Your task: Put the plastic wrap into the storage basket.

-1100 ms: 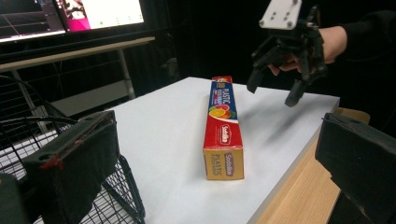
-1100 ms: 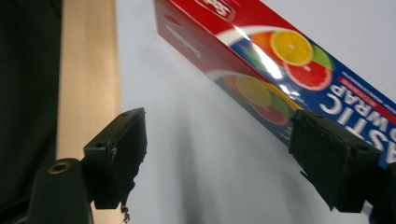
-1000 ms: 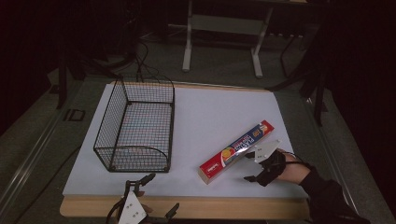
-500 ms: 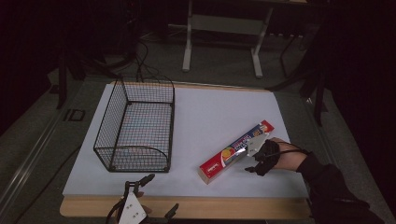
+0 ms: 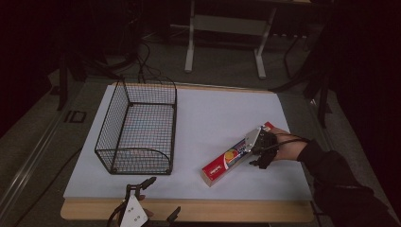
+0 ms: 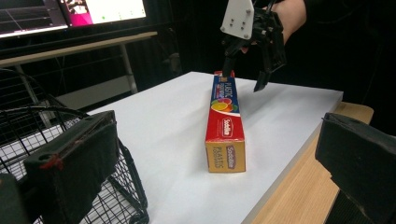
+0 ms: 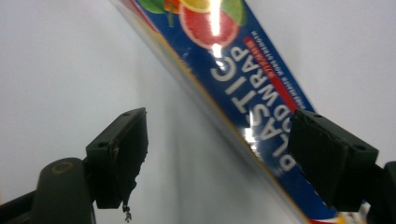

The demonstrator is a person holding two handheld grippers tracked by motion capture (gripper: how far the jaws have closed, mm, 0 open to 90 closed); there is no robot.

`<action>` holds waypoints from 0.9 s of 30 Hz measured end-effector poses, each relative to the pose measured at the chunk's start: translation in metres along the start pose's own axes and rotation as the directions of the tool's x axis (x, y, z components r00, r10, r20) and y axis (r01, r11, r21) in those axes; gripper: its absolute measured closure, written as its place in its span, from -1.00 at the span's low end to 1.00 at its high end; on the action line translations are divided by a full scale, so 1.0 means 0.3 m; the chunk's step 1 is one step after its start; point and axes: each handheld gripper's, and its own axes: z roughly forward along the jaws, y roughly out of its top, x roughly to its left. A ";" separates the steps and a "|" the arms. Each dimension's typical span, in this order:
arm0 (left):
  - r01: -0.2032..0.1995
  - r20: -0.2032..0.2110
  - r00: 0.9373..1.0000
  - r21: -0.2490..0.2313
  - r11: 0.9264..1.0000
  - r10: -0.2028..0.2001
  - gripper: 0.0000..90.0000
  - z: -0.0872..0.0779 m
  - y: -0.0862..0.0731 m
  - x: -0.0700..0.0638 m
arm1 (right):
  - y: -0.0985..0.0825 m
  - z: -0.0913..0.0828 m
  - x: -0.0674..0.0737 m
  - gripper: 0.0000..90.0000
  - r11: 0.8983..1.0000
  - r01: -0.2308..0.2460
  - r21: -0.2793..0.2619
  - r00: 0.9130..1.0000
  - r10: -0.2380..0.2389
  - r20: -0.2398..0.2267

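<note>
My left gripper [image 5: 153,215] idles at the near edge of the table, at about six o'clock on the white mat [image 5: 222,113], jaws spread wide and holding nothing; in the left gripper view its two black pads frame the scene from either side. Past it, at about four o'clock on the mat, lies the plastic wrap box [image 5: 236,153], flat on its long face. Its long axis runs diagonally, from the near end toward my left gripper out to the far end at two o'clock. My right gripper [image 6: 247,77] is the one on it: it hangs over the far end, jaws apart and straddling the box across its narrow width, one jaw on each side, not touching as far as I can tell. In the right gripper view the box passes slantwise between the open pads. Farthest left, at nine o'clock, the wire basket [image 5: 137,127] stands empty, well apart from the box.
</note>
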 end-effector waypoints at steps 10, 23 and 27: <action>0.003 0.003 1.000 0.000 1.000 -0.003 -1.00 -0.002 -0.001 0.001 | 0.049 0.018 -0.062 -0.61 0.996 0.057 0.073 0.998 -0.059 0.025; 0.005 0.008 1.000 0.005 1.000 -0.006 -1.00 0.000 -0.005 0.004 | 0.109 0.111 -0.066 -0.70 0.970 0.209 0.127 0.978 -0.208 -0.021; 0.005 0.007 1.000 0.009 1.000 -0.005 -1.00 0.001 -0.006 0.005 | 0.119 0.148 -0.054 -0.68 0.944 0.289 0.160 0.957 -0.290 -0.022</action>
